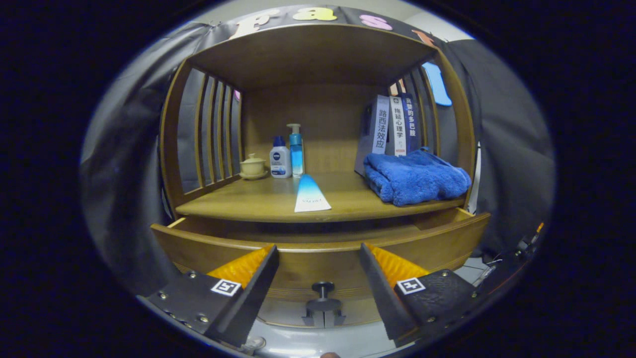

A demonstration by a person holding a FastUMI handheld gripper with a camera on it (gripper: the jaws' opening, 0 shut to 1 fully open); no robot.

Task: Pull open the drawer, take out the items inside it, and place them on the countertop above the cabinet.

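Note:
The wooden drawer [318, 258] stands pulled out beneath the countertop [258, 201]; its inside is in shadow and I cannot see what lies in it. Its dark knob [323, 287] sits on the drawer front, between and just below my fingers. My gripper [319, 253] is open, with the drawer's front rim in the gap and nothing pressed between the fingers. A blue-and-white tube [309, 195] lies on the countertop near its front edge, and a folded blue towel [415, 179] rests on the right side.
At the back left of the countertop stand a small lidded cup [253, 166], a white bottle [280, 159] and a blue pump bottle [296, 151]. Several books [392, 127] lean at the back right. Slatted side walls and a shelf top enclose the countertop.

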